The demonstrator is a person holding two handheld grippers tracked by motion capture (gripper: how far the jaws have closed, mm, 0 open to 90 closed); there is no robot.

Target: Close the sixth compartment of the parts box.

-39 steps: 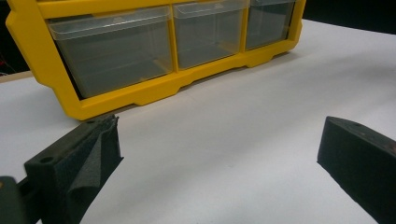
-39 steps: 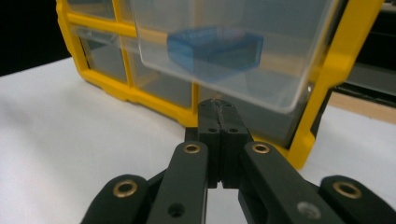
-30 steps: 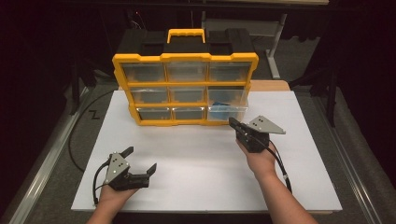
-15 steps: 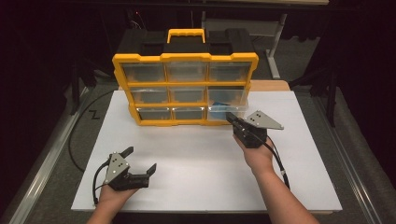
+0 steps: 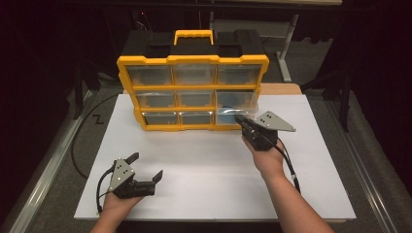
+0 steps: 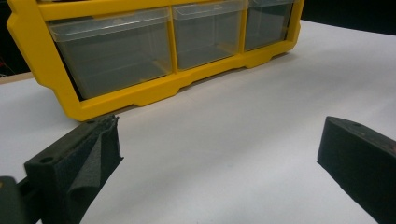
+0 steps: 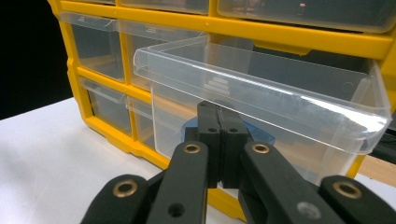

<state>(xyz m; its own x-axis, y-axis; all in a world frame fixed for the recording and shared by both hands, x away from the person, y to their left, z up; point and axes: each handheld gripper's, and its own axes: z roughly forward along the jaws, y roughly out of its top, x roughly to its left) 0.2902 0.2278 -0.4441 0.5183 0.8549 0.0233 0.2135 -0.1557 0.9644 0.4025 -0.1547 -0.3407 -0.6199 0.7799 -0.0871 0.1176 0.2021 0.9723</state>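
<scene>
Pads of the right gripper [image 7: 218, 122] are pressed flat together with nothing between them, and their tips sit against the front wall of a clear drawer [image 7: 261, 98] that stands pulled partway out of a yellow organizer box [image 5: 192, 92]. Through the drawer's wall a blue thing [image 7: 261, 135] shows just behind the tips, too hidden to name. In the high view the right gripper [image 5: 240, 120] points at the box's lower right corner, where the drawer [image 5: 233, 115] juts toward the person, held by the right hand [image 5: 266, 158].

The box stands upright at the far edge of the white table [image 5: 214, 165], its three rows of clear drawers facing the person, a yellow handle on its black top.

Well apart from all this, near the table's front left corner, the left gripper [image 5: 145, 167] rests in the left hand [image 5: 116, 204] with its jaws spread wide and empty. Its own view shows bare tabletop between the jaws and the box's [image 6: 140, 93] bottom row beyond.
</scene>
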